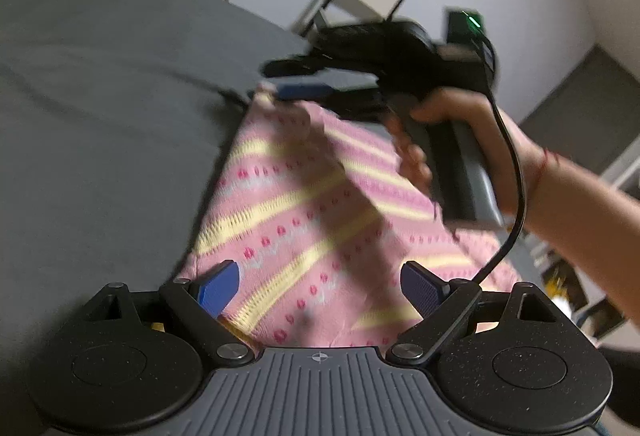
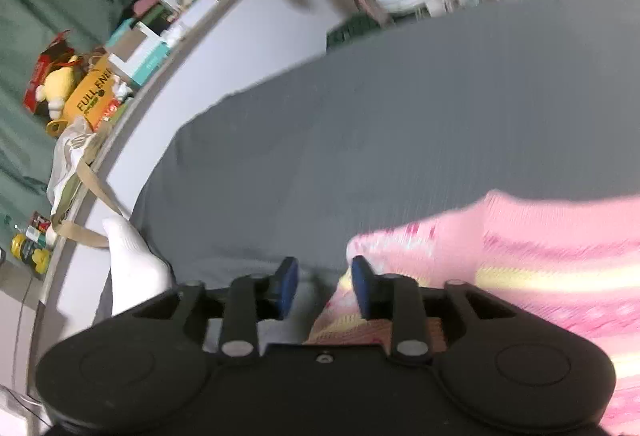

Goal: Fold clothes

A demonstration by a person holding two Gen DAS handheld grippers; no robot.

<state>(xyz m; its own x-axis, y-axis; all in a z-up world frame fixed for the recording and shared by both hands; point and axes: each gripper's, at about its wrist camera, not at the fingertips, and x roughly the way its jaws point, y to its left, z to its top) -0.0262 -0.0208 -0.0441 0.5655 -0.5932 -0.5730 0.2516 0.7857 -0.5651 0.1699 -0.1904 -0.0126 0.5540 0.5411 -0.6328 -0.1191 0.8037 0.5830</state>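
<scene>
Open room: bare grey sheet [image 2: 400, 115] fills the frame's centre and right
Centre of left view: right gripper [image 1: 296, 79] and hand [image 1: 452, 139] block the way over the pink knit [image 1: 304, 220]
Lower left: white sock [image 2: 132, 264] at the sheet's edge
Upper left: cluttered shelf [image 2: 120, 47]

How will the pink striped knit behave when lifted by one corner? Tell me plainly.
Probably floppy: the pink striped knit drapes in soft folds over the grey sheet. Likely light for its size, since a thin edge bunches near the right gripper. The open knit looks grippy rather than slippery, so it may drag on the sheet.
</scene>
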